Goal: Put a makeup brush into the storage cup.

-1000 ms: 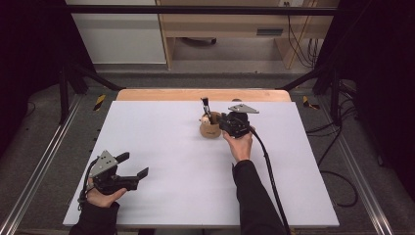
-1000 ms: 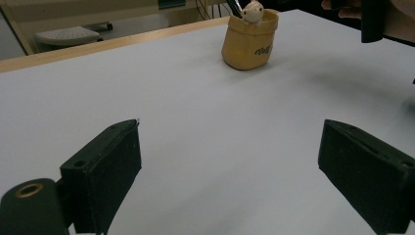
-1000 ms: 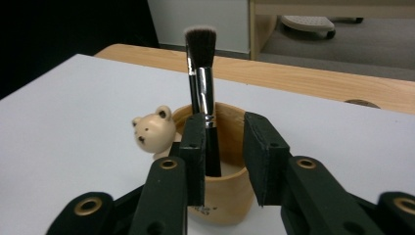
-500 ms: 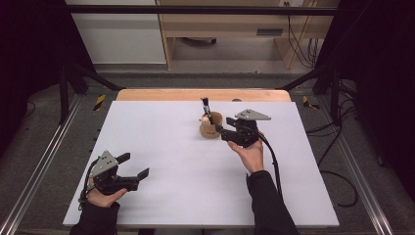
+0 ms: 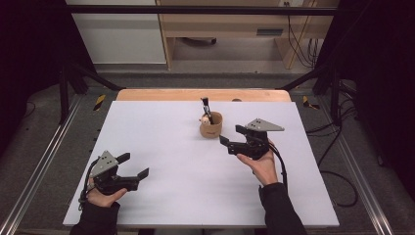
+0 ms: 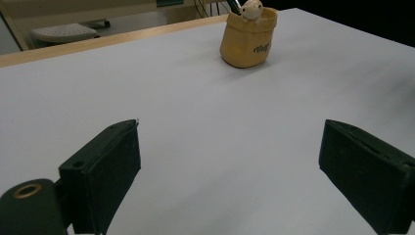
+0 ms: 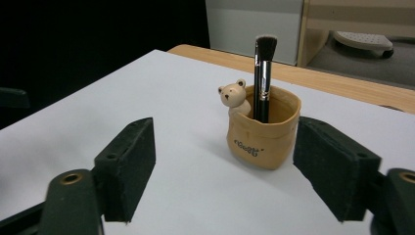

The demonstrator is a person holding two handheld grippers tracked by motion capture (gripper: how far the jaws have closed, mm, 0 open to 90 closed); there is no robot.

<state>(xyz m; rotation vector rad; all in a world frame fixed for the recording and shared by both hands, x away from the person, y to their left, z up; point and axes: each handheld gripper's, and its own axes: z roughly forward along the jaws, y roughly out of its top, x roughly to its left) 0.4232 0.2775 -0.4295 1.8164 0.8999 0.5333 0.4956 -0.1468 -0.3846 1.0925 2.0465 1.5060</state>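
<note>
A small tan holder [image 5: 211, 127] with a bear figure [image 7: 233, 95] on its rim stands upright at the table's far middle. A black makeup brush [image 7: 263, 73] stands in it, bristles up. My right gripper [image 5: 230, 139] sits just right of the holder and points at it, apart from it. Its jaws have just been opening and stand open with nothing between them [image 7: 225, 166]. At the near left of the table my left gripper [image 5: 133, 165] rests open and holds nothing. From there the holder [image 6: 247, 37] stands far ahead.
A white sheet [image 5: 166, 161] covers the table, with a wooden edge [image 5: 161, 95] at the far side. Metal frame rails [image 5: 39, 166] run along both sides. A wooden shelf unit [image 5: 225, 24] and cables [image 5: 298, 29] lie beyond the table.
My right gripper has drawn back from the holder toward the right and near side, and its jaws have opened. The brush stays in the holder. My left gripper has not moved.
</note>
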